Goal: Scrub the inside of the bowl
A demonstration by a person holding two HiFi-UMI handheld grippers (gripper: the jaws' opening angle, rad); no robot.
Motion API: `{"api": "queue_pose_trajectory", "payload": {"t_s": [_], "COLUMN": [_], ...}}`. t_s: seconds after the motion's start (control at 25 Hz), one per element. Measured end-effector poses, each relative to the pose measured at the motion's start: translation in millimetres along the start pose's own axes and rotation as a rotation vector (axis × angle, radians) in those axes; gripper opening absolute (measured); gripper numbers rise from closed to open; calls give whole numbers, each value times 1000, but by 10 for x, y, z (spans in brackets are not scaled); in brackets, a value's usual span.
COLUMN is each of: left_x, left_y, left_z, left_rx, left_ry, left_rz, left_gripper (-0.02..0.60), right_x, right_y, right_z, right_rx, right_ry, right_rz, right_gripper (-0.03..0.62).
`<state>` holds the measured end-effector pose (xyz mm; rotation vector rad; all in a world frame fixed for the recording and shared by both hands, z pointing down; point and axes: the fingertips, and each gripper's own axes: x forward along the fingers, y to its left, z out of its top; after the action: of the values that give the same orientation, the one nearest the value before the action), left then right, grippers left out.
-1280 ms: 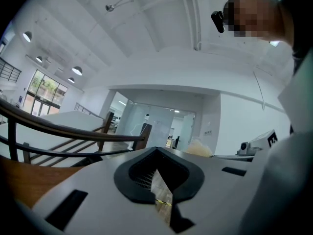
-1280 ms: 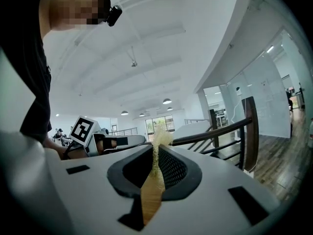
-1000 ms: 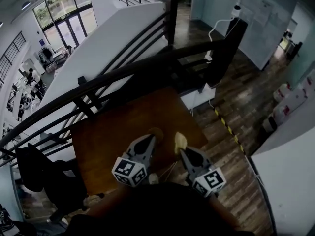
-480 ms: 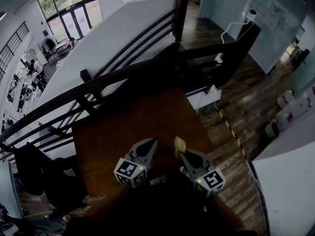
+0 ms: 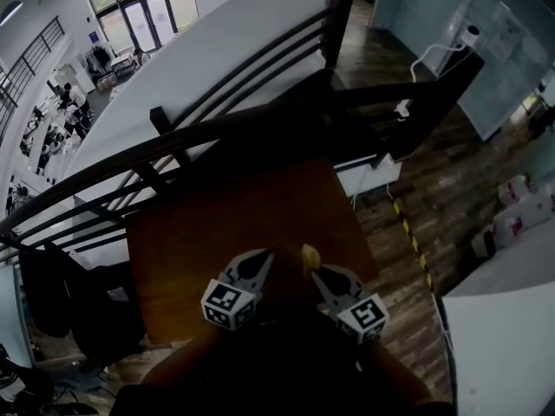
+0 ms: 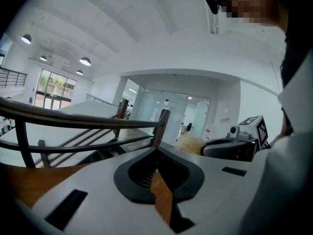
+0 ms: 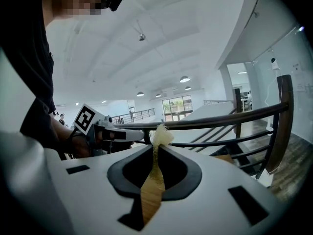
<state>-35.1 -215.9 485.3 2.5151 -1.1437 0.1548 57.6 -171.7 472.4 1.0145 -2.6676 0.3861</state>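
While aloft, scrubber [image 7: 160, 135] in right claw [image 7: 157, 147]

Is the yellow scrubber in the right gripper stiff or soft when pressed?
Probably soft: the right gripper pinches the scrubber thin. Its frayed, fibrous tip suggests it is light and not slippery.

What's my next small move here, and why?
Probably pause and look around the wooden table for the bowl before going further. The right gripper is shut on the pale fibrous scrubber, and the left gripper is shut with nothing in it. No bowl shows in any view.
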Motion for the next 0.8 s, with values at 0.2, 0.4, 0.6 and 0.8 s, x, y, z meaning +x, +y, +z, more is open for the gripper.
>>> {"api": "queue_pose_trajectory", "payload": {"t_s": [0.2,0.4,0.6,0.8], "left_x": [257,503,732,860], "left_y": [48,130,220,420], "left_z": [-152,-280,-435,-646], "left_rx": [-55,-109,-148,-203], "left_ry": [40,75,96,131], "left_rz": [5,31,63,120], "left_gripper": [-2,-2,0,2], "right_x": [123,210,369,544], "right_y": [-220,-456,-659,-797], "right_z": [-105,-213,-272,-414], "right_rx": [-5,40,51,82], "right_ry": [35,69,75,116], "right_rz": [44,57,71,101], "right_gripper": [40,40,40,40]}}
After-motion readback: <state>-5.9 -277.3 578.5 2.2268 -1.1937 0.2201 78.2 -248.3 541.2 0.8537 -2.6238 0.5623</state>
